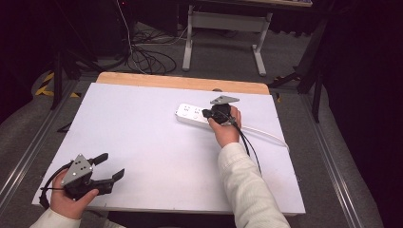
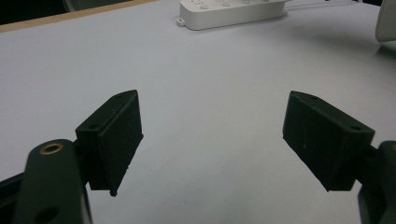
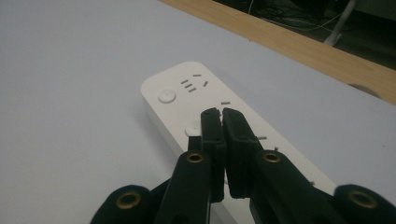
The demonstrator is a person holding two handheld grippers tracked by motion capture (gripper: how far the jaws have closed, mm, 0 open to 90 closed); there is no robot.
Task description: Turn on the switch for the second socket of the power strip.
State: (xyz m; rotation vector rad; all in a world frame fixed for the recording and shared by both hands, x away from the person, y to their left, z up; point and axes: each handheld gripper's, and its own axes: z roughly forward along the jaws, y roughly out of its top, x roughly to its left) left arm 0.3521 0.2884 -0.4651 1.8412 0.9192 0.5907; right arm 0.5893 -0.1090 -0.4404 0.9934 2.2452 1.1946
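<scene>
Power strip lies flat on the white table, toward its far right. Right gripper, jaws pressed together on nothing, hovers over a round button. Risk: an off-centre push would slip off the button, or skid the unanchored strip. Left gripper rests near the table's front edge, jaws spread, well apart from the strip.
</scene>
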